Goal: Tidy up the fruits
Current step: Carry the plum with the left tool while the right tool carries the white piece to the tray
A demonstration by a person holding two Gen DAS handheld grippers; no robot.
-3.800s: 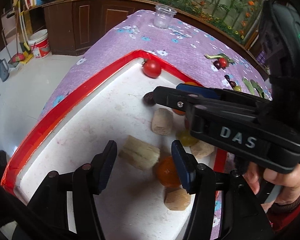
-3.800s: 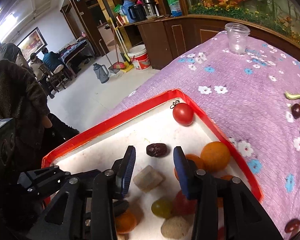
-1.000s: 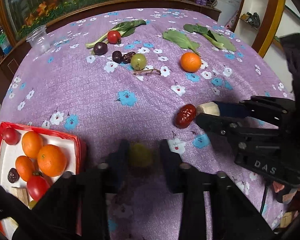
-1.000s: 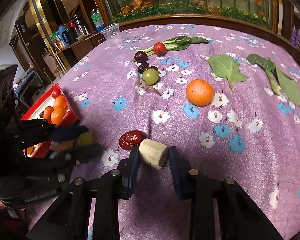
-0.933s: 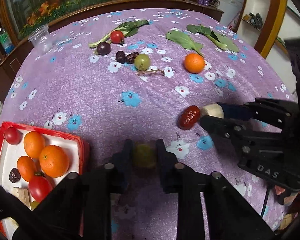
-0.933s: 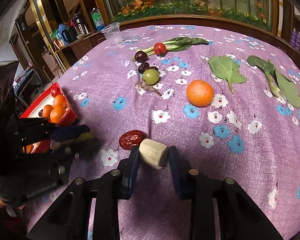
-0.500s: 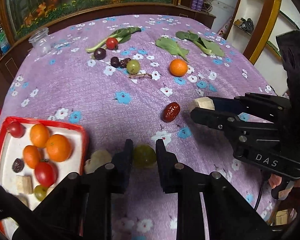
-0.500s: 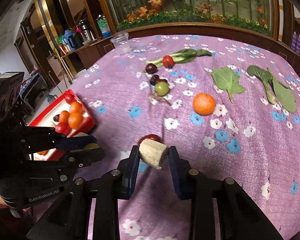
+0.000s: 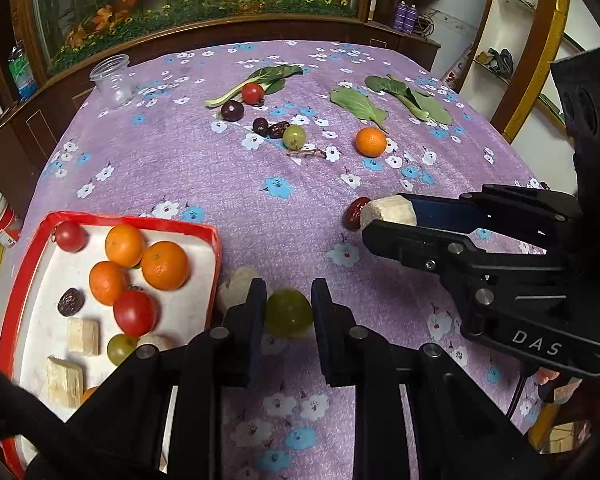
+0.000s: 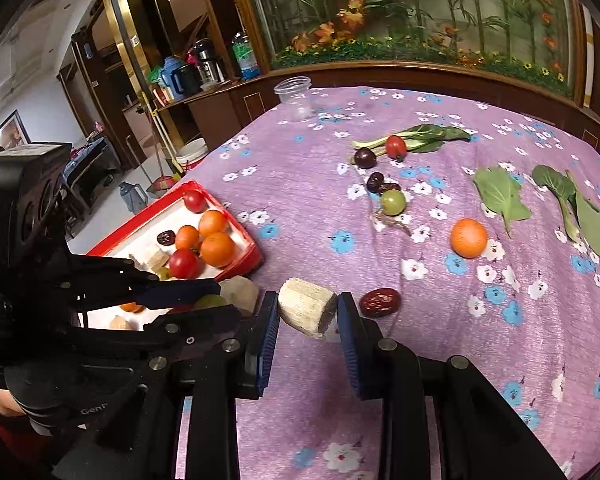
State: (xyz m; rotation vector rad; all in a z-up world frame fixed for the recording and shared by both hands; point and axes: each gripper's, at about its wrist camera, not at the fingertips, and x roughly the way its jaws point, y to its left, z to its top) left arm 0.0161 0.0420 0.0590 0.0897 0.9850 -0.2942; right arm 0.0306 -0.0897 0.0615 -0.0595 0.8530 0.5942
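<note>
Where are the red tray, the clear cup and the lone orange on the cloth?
Tray (image 9: 32, 264): left wrist view, left red rim.
Cup (image 9: 111, 80): left wrist view, its clear wall.
Orange (image 10: 468, 238): right wrist view, middle of its peel.

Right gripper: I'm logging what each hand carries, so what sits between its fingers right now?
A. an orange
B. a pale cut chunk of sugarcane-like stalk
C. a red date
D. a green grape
B: the right gripper is closed on the pale cut chunk; the green grape is in the left gripper, while the orange and red date lie on the cloth.
</note>
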